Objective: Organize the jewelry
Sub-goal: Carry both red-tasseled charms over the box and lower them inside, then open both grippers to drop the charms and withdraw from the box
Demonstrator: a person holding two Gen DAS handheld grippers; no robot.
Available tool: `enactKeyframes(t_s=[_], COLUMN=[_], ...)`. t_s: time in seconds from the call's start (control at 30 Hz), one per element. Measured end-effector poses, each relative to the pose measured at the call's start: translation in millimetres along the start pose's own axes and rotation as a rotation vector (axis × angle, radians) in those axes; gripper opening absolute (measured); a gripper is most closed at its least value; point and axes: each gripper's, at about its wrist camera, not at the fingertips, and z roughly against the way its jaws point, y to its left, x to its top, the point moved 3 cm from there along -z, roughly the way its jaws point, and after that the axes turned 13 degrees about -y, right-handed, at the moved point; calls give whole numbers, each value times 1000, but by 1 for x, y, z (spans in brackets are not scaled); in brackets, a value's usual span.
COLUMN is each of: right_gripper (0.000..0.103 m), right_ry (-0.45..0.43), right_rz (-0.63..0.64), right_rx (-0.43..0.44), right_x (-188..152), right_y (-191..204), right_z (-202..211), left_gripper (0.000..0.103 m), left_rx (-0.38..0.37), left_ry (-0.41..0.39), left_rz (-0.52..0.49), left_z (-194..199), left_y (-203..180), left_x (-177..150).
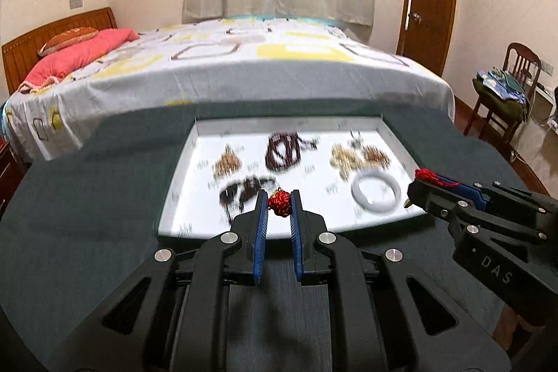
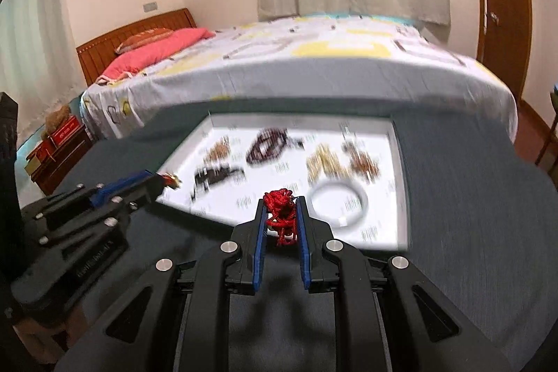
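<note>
**Both grippers clamped on red cord pieces above the jewelry tray**

The left gripper [image 1: 279, 203] is seen closed narrowly on a red knotted ornament [image 1: 279, 203] with a small gold fitting at its top. The right gripper [image 2: 282, 215] is closed on a bundle of red cord [image 2: 281, 215], loose strands hanging below the pads. Whether ornament and cord belong to one piece cannot be told. Both are held over the near edge of a white tray [image 1: 195, 142] set on a dark green cloth [image 1: 87, 197]. In the tray, blurred, lie a white bangle [image 1: 376, 194], dark bead strands [image 1: 282, 150] and tan bead clusters [image 1: 348, 159]. A bed [image 1: 226, 58] is noted behind.
</note>
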Motion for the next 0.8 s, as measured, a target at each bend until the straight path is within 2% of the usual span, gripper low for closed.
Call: enactKeyframes(t_s=[0.1,0.2,0.47,0.6,0.67,0.7,0.73,0.8], right_gripper=[17,17,17,17,18,19,21,28], right_ry=[-26,-10,108,143,152,154,156,155], right_rz=[14,22,40,35,36,35,36,28], right_rx=[4,-1,-27,-34,-37,-37,-41,-53], right_x=[12,11,-19,-26,-28,-29,-29,-30], right_y=[5,7,6,4,4,4,5,1], right_z=[-17,-40,-96,-107,-110,-110,-111,-110], left_gripper=[13,13,13,14,15,20,30,36], left_rx=[11,22,39,37,41,41,41,57], left_ry=[-12,3,90,135,130,132,139,142], left_rz=[-2,4,-12,5,8,6,2,4], left_z=[-20,-42,-90,-103,-103,-103,-104,-105], left_y=[4,8,16,22,24,24,24,27], left_x=[7,5,-23,-31,-31,-30,-31,-31])
